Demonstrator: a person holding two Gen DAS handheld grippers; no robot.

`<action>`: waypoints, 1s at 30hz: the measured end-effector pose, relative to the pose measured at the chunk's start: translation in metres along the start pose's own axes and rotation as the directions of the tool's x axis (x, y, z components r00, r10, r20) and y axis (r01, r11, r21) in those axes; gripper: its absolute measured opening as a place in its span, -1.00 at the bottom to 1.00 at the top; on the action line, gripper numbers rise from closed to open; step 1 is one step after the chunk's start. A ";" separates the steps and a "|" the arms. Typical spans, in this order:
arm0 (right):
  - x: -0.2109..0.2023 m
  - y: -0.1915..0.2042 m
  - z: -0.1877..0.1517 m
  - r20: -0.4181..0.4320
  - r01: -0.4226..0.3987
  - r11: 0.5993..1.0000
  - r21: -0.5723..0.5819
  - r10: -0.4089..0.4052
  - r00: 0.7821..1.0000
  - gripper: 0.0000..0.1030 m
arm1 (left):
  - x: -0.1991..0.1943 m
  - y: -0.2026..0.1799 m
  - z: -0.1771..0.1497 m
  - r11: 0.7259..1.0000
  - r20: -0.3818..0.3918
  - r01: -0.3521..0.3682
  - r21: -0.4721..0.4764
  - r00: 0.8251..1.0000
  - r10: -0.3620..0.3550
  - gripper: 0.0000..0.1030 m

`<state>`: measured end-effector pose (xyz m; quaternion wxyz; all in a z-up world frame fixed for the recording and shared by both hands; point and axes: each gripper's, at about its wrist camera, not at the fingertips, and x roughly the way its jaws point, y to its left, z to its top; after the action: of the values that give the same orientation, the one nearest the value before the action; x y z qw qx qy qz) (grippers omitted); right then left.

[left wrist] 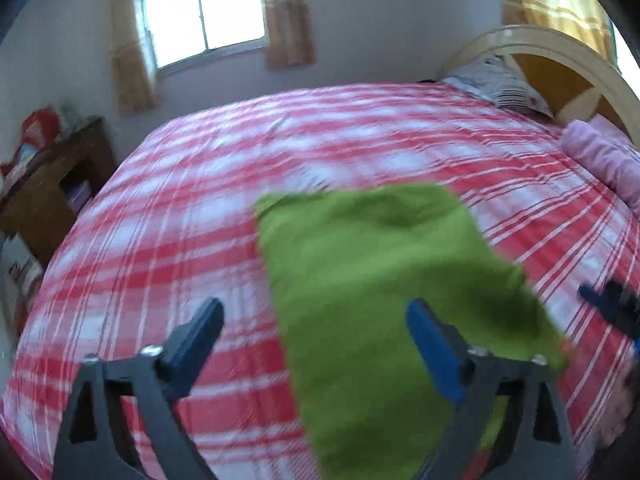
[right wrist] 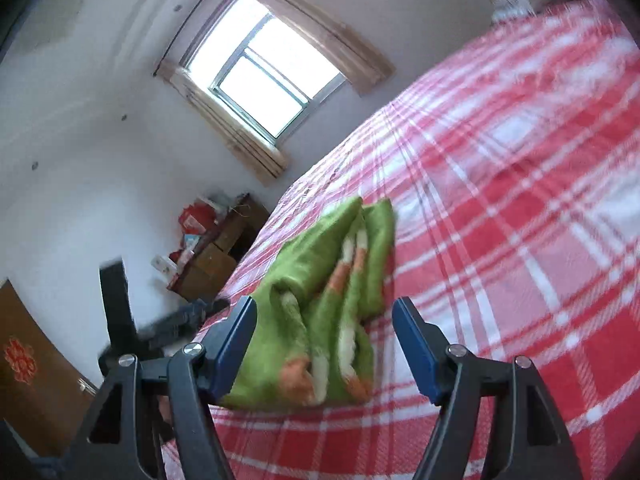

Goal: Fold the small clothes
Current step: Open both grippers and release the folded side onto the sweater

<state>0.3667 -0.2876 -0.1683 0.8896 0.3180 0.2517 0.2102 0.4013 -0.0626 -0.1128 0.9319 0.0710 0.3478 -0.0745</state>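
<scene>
Two handheld grippers hover over a bed [left wrist: 168,216] covered in a red-and-white plaid sheet, each seen from its own camera.

Nearest in the left wrist view, the left gripper [left wrist: 316,344] has its blue-padded fingers [left wrist: 430,354] spread wide and holds nothing. A folded green garment [left wrist: 380,280] lies flat on the bed; its near part sits under the gap between the fingers, with the right-hand finger over the cloth and the other over bare sheet. The picture is blurred.

In the right wrist view, the right gripper [right wrist: 325,344] also has its fingers apart and grips nothing. The green garment [right wrist: 320,312], showing orange and white stripes along its folded layers, lies on the bed between and just beyond the fingers.

Beyond the garment the bed runs to a curved headboard [left wrist: 560,64] with pillows [left wrist: 496,84]. Past the bed's far edge stand a wooden cabinet [left wrist: 52,196] and a curtained window [left wrist: 204,8].
</scene>
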 end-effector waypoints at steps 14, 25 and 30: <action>0.125 0.034 0.043 -0.333 0.102 0.991 -0.089 -0.126 0.934 -0.72 | 0.003 0.017 -0.036 0.991 -0.009 0.085 -0.107 0.996 -0.086 0.91; 0.113 0.011 0.049 -0.286 0.148 0.984 -0.098 -0.170 0.943 -0.95 | 0.010 0.009 -0.046 0.988 -0.040 0.125 -0.092 0.991 -0.129 0.97; 0.105 0.025 0.059 -0.227 0.120 0.983 -0.136 -0.149 0.963 0.26 | 0.010 0.014 -0.049 0.982 -0.027 0.144 -0.119 0.989 -0.149 0.97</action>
<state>0.4776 -0.2409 -0.1446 0.8831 0.2186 0.3635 0.2005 0.3799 -0.0403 -0.1551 0.9201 -0.0082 0.3725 -0.1211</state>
